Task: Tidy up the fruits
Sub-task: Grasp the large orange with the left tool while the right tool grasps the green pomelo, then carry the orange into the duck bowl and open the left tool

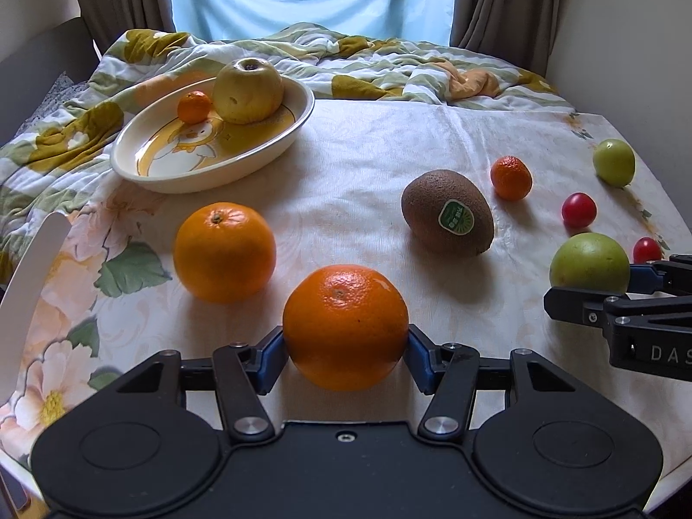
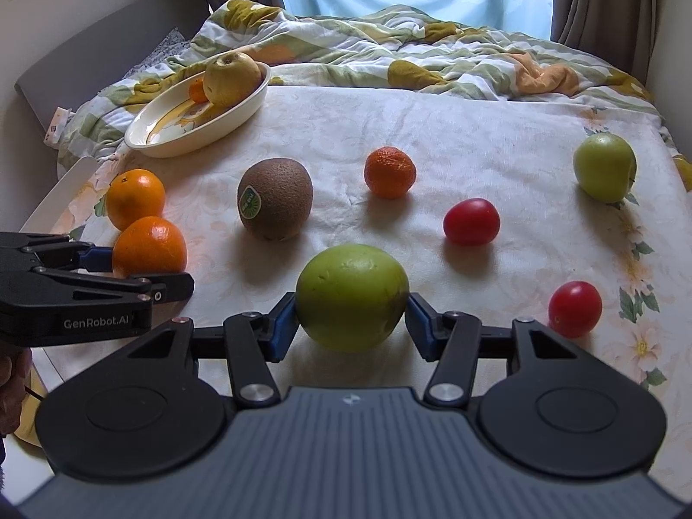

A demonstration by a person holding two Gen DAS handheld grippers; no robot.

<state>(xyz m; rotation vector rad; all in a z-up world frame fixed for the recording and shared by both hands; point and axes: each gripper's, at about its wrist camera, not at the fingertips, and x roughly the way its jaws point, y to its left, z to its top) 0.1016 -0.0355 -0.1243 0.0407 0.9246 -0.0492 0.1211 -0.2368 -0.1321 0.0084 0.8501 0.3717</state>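
My left gripper (image 1: 346, 346) is shut on a large orange (image 1: 345, 325), low over the cloth. My right gripper (image 2: 351, 322) is shut on a green apple (image 2: 352, 296), which also shows in the left wrist view (image 1: 589, 261). A cream oval dish (image 1: 142, 168) at the far left holds a yellow apple (image 1: 247, 90) and a small mandarin (image 1: 194, 106). Loose on the cloth lie a second orange (image 1: 224, 251), a kiwi (image 1: 447, 212), a mandarin (image 1: 510, 177), two red tomatoes (image 2: 471, 221) (image 2: 574, 309) and another green apple (image 2: 604, 167).
The fruit lies on a floral cloth (image 1: 367, 142) over a table. A rumpled quilt (image 1: 367, 56) lies behind it, with curtains and a window beyond. A white chair back (image 1: 30, 277) stands at the left edge.
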